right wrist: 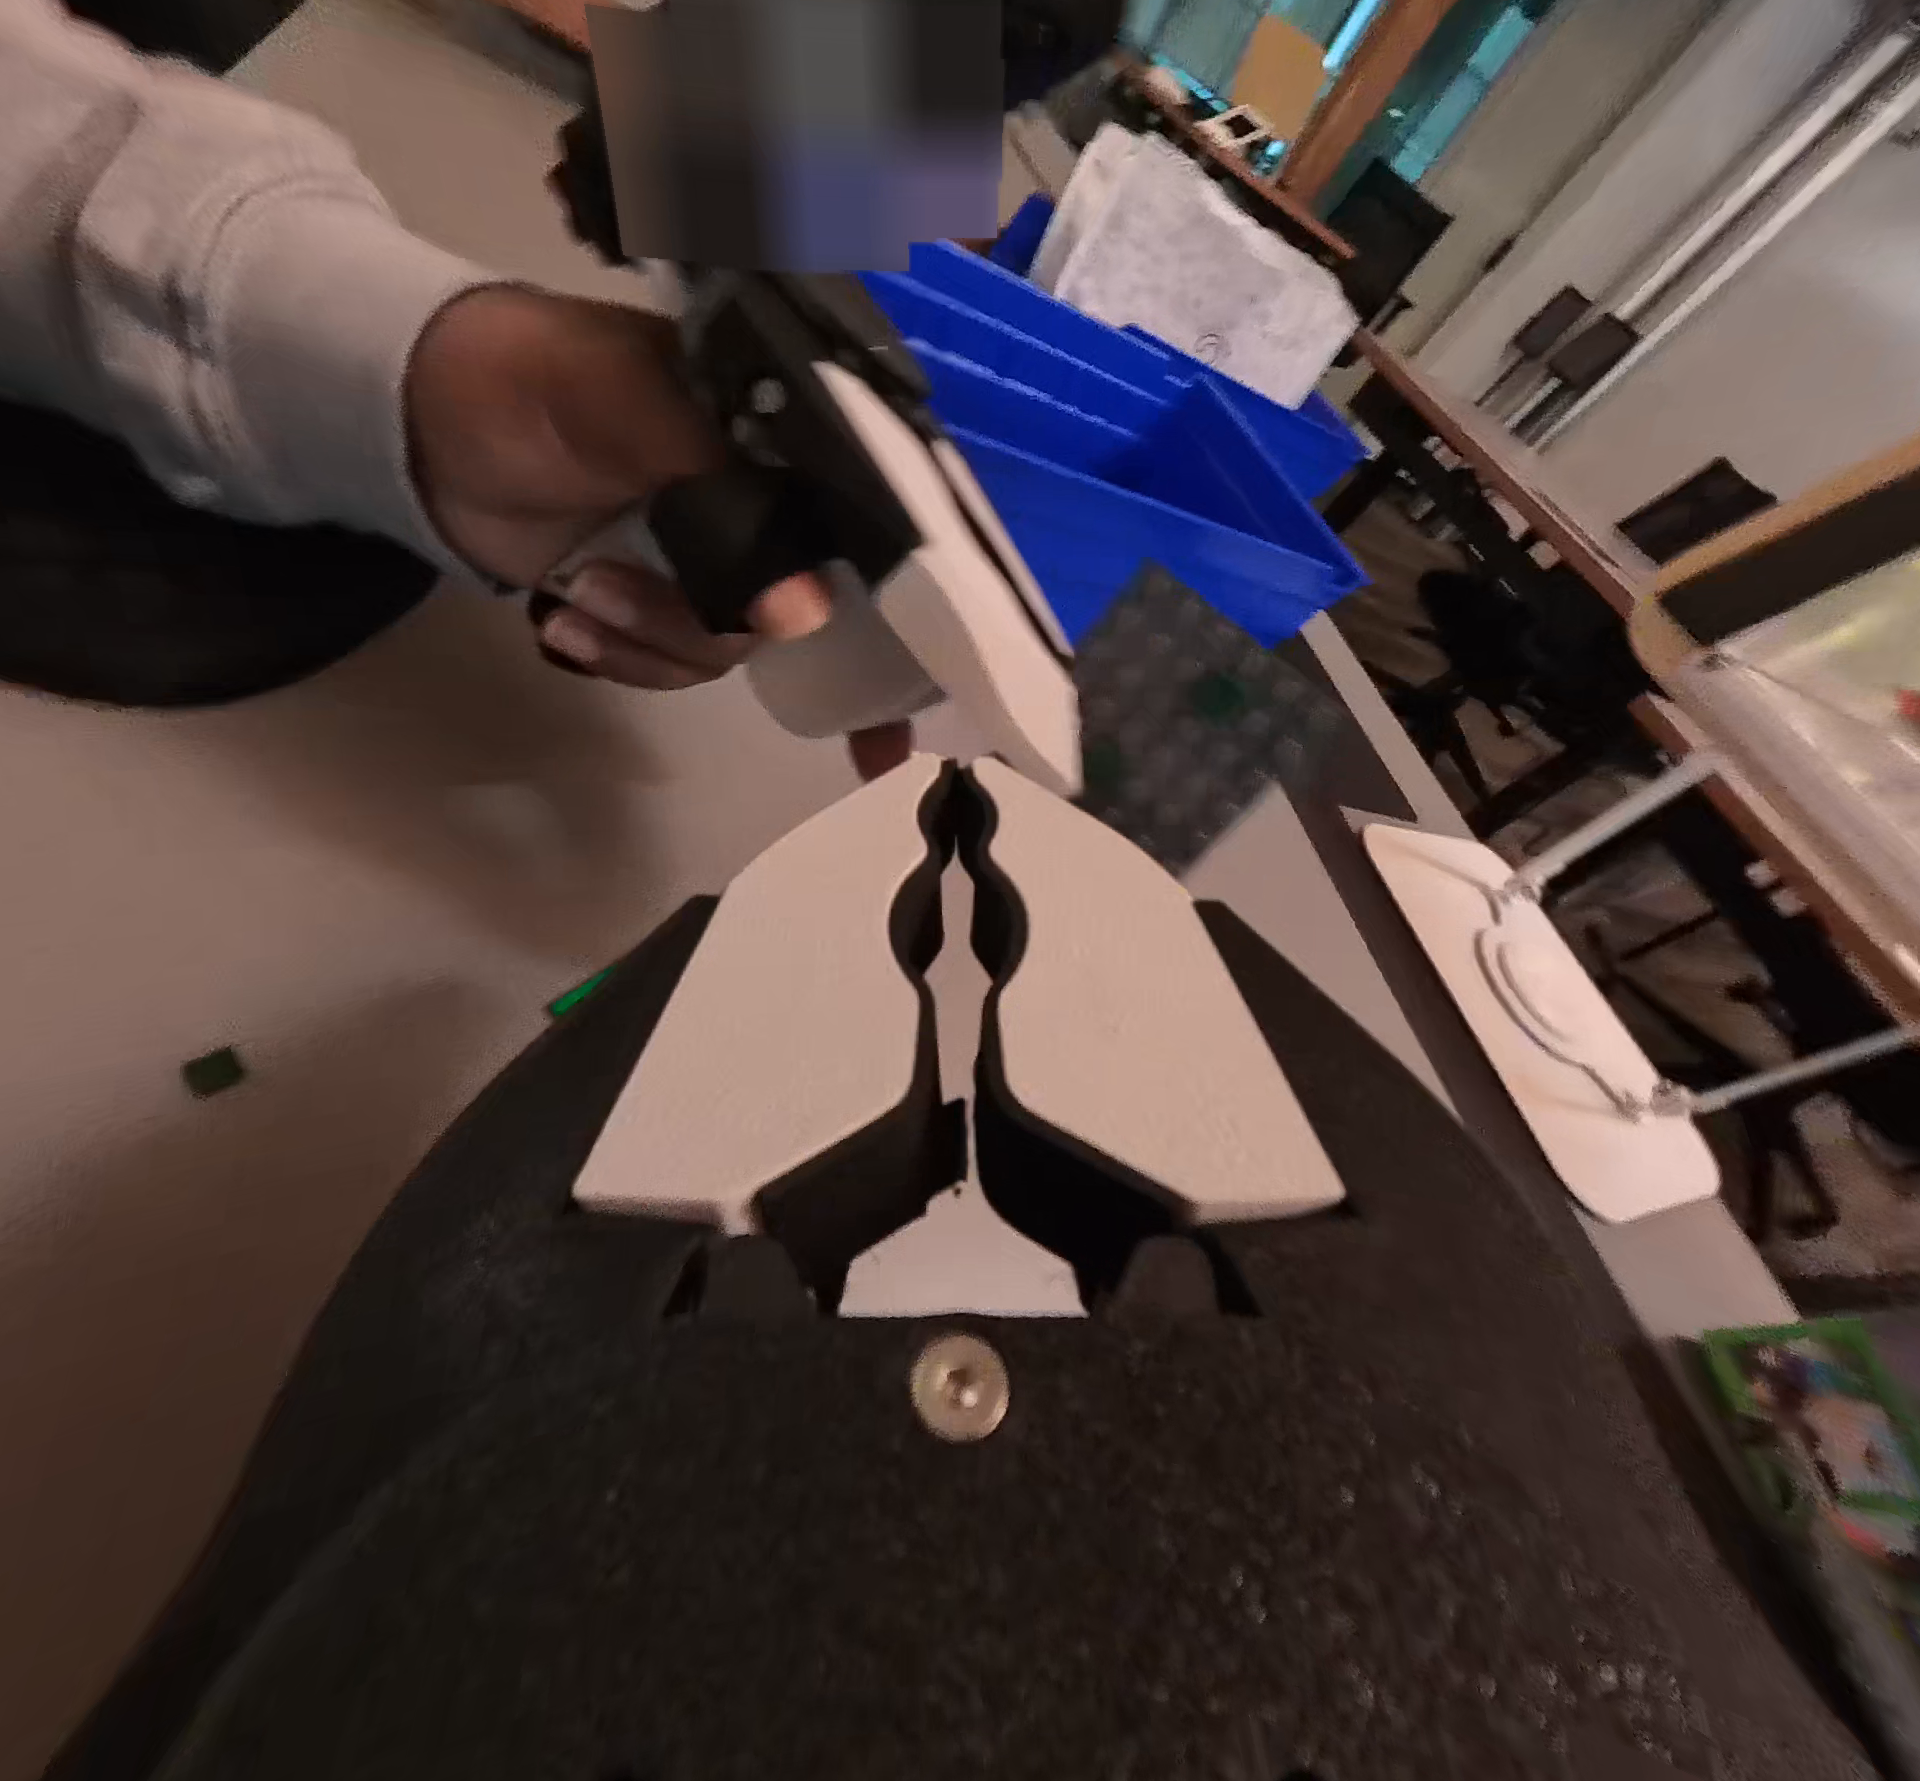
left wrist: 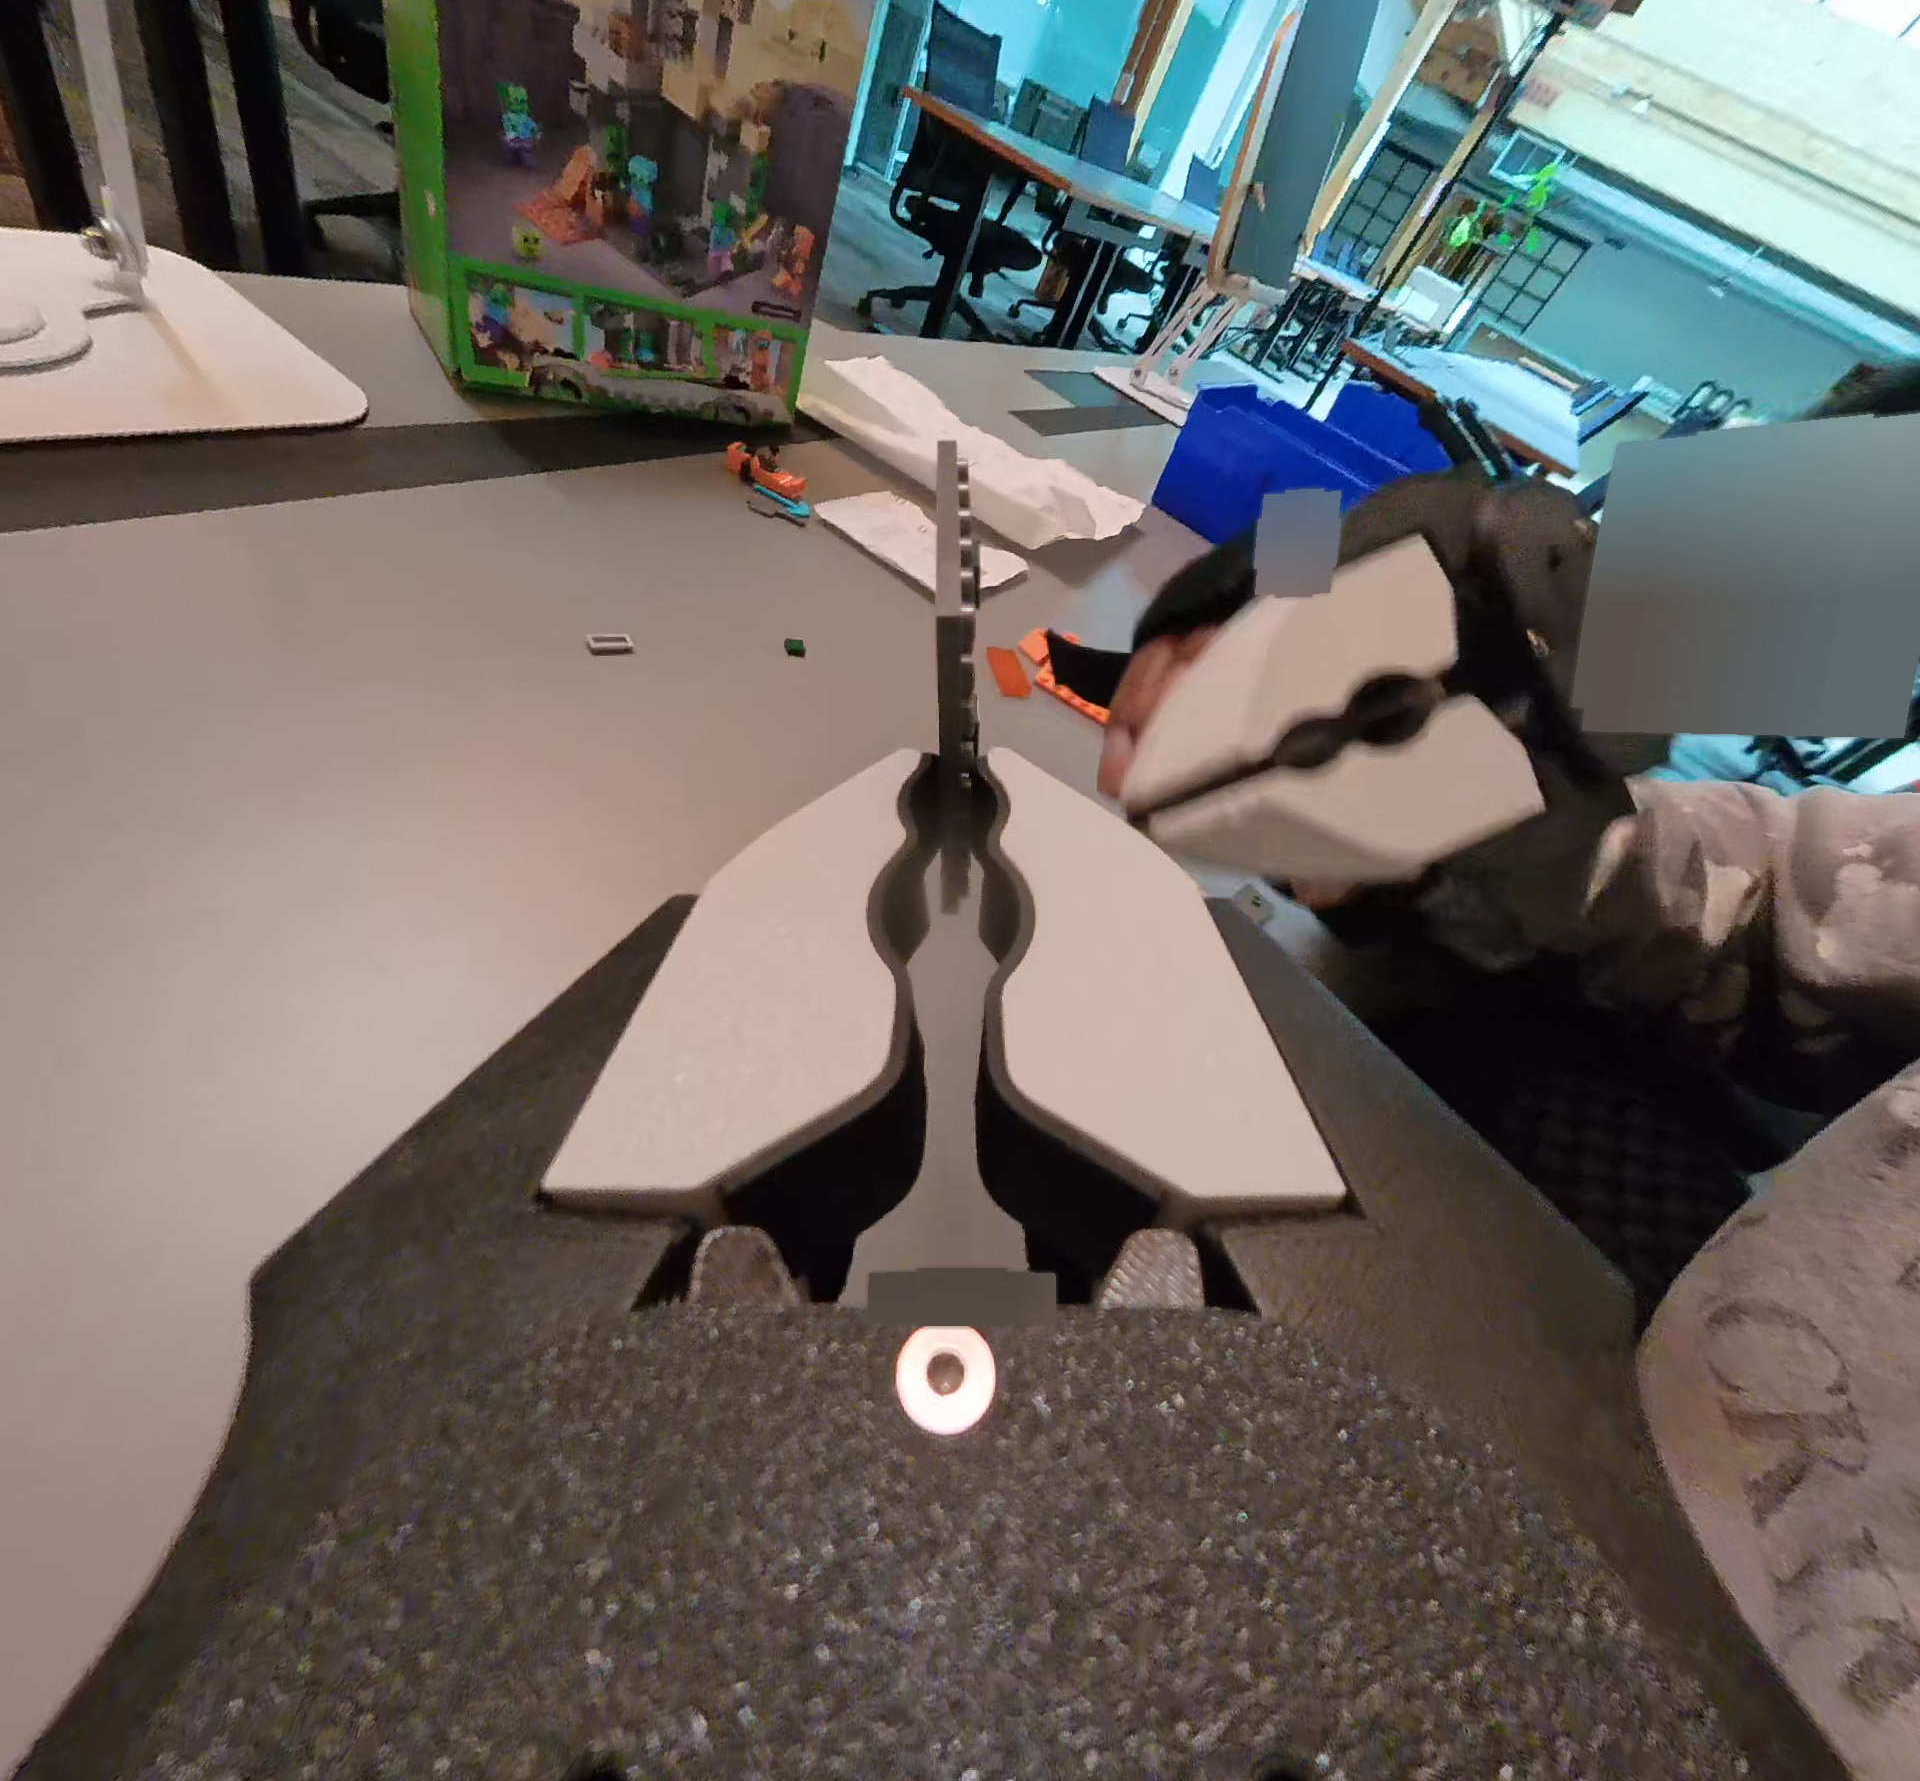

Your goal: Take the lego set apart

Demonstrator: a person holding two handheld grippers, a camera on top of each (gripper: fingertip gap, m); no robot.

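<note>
A grey table [left wrist: 312, 796] carries a green lego box [left wrist: 613, 173] upper left, white papers [left wrist: 966, 474], orange pieces [left wrist: 1029, 671] and blue bins [left wrist: 1278, 464] at right.

The right gripper [right wrist: 954, 775] has its white fingers [right wrist: 831, 983] nearly closed, with nothing visibly between them. Just beyond their tips the left gripper [right wrist: 997, 713], held in a hand [right wrist: 561, 474], grips what looks like a grey studded plate [right wrist: 1174, 723], though blur hides detail. Blue bins [right wrist: 1122, 453] stand behind; a small green piece [right wrist: 213, 1071] lies on the desk [right wrist: 312, 848].
</note>
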